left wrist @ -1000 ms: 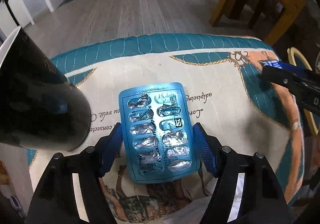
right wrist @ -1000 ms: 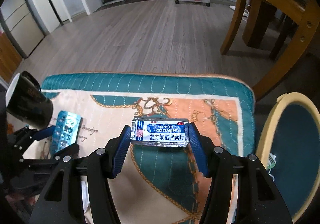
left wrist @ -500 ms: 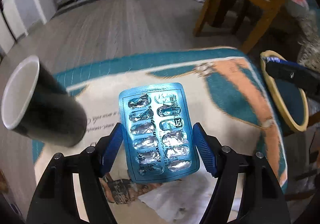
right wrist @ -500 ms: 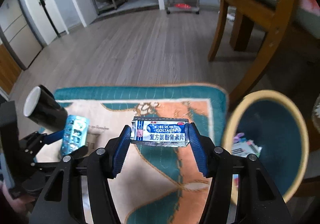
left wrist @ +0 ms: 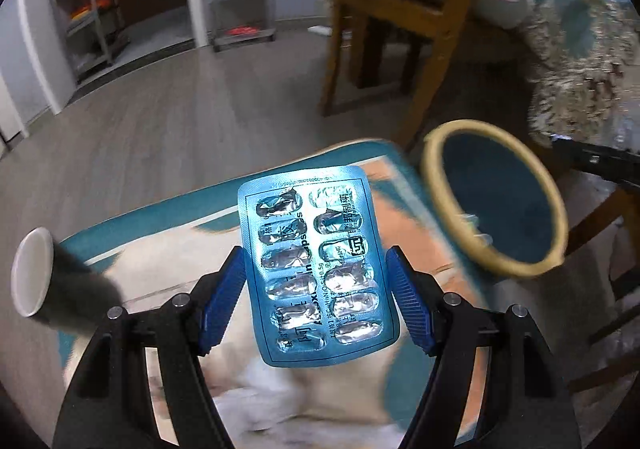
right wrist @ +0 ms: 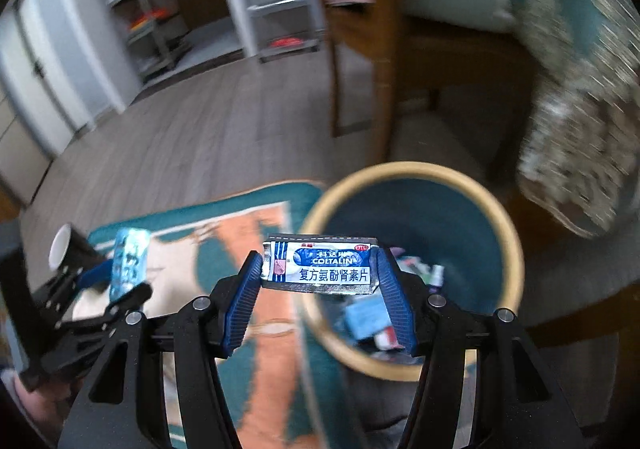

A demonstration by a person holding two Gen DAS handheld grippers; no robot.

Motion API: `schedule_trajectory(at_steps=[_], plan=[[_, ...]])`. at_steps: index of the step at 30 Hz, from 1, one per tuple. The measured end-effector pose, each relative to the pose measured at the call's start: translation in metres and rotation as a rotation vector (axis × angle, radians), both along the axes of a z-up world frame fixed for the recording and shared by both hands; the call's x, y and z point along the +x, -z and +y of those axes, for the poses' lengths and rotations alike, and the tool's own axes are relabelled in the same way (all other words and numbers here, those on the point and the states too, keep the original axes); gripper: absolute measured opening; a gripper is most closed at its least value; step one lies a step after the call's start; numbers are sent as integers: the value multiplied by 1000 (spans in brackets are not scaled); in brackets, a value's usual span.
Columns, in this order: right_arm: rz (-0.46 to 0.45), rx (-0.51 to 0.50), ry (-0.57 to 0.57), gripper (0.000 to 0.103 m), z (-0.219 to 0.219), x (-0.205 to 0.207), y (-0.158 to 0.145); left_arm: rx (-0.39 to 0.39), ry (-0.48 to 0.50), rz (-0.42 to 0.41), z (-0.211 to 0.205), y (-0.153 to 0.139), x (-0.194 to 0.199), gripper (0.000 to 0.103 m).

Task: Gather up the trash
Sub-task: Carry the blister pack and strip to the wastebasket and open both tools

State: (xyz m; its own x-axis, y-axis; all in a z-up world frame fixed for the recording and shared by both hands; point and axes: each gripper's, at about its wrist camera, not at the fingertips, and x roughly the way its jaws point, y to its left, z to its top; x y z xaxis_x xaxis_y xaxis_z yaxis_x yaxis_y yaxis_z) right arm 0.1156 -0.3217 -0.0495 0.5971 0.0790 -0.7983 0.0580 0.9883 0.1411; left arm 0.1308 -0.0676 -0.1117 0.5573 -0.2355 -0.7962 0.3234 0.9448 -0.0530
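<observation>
— Both claws are swinging right toward the bin (right wrist: 412,177) since a second ago; I'm now holding the sachet (right wrist: 320,264) over its rim.

— Grips?

— Right claw (right wrist: 318,289) clamped on sachet, left claw (left wrist: 314,289) clamped on blister pack (left wrist: 316,265), short of the bin.

— Risk?

— I'm judging an early left release drops it on the desk (left wrist: 168,217).

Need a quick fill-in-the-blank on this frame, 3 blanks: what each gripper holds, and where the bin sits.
1. The left gripper is shut on a blue ____ pack of emptied pill pockets.
2. The right gripper is shut on a flattened packet printed with the brand name ____.
3. In the right wrist view, the packet hangs in front of the round bin, which already holds ____.

Missing words: blister; COLTALIN; trash
</observation>
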Motion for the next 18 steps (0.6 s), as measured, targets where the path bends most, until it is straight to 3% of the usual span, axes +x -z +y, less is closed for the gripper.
schedule_trajectory(at_steps=[6, 11, 14, 15, 16, 17, 18], plan=[[16, -10, 114, 60, -60, -2, 14, -64, 170, 1, -76, 1, -1, 70], [55, 15, 179, 60, -97, 1, 35, -23, 297, -4, -136, 13, -4, 70], [27, 36, 192, 61, -109, 4, 39, -36, 352, -13, -156, 18, -4, 72], [15, 32, 197, 71, -111, 6, 39, -51, 370, -24, -159, 17, -4, 73], [0, 35, 205, 80, -113, 7, 38, -49, 370, -34, -161, 17, -4, 87], [-14, 49, 207, 81, -115, 10, 37, -48, 365, -47, -162, 16, -4, 95], [-21, 60, 206, 81, -116, 11, 36, -59, 362, -56, -161, 15, -4, 95]])
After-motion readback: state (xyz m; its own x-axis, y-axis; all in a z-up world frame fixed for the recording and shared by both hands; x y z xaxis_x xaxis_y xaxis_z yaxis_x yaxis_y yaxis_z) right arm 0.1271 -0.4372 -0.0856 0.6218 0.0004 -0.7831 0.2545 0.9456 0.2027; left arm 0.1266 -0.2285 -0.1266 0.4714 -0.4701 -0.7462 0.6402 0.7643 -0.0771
